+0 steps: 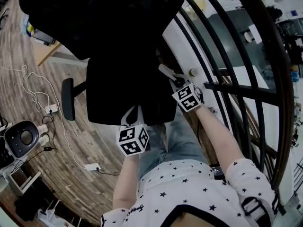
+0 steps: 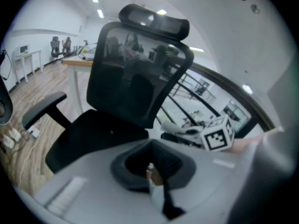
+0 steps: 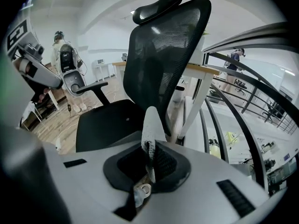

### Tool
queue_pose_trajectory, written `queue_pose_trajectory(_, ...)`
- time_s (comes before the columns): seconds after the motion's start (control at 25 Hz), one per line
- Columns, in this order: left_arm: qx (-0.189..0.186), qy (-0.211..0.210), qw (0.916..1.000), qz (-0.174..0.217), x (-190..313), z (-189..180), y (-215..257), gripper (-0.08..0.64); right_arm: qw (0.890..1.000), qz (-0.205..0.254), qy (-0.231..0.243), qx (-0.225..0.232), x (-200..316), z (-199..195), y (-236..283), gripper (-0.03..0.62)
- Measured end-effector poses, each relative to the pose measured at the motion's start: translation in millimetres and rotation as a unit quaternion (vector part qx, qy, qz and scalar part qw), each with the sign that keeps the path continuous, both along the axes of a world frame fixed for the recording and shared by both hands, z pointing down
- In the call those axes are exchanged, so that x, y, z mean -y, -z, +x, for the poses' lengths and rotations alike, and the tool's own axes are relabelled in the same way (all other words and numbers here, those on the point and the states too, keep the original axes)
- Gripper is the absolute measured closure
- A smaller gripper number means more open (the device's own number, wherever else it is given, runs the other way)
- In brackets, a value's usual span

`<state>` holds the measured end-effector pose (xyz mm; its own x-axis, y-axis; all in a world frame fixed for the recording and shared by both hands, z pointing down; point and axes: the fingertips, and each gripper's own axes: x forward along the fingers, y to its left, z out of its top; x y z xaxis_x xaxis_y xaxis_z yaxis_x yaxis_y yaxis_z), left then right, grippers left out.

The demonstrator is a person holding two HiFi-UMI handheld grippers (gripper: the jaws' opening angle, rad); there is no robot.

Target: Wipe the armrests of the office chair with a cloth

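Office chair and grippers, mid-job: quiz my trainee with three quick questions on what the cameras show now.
1. True or false: someone sits in the office chair.
2. Its backrest is: A) mesh B) wood C) quilted leather.
3. Fill in: the right gripper is shut on a ____.
Key: 1 false; 2 A; 3 cloth.

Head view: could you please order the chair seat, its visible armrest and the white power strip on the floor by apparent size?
1. the chair seat
2. the armrest
3. the power strip, though it lies lower, farther from the camera.
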<state>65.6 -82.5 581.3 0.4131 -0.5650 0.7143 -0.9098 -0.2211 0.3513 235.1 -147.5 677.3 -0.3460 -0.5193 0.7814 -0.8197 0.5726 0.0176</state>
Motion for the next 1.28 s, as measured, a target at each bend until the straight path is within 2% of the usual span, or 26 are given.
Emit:
queue_pose_trajectory(0.32,-0.001,-0.002,1.0000,0.002,-4.6,4.0,0.7,0.552,1.000,-0.022,0.001,-0.003,-8.7,2.1,-12.2,0.566)
queue_pose_trajectory(0.92,-0.002,0.003,1.0000,0.004,-19.9,0.0,4.8,0.552,0.999,-0.030,-0.018,0.000,-9.2,1.5,-15.5,0.566)
queue_pose_trajectory(1.28,-0.004,-0.001,1.0000,0.007,-28.2,-1.4,10.9,0.552,0.999,-0.034,-0.013,-0.001,-23.6,-5.2,-12.6,0.566)
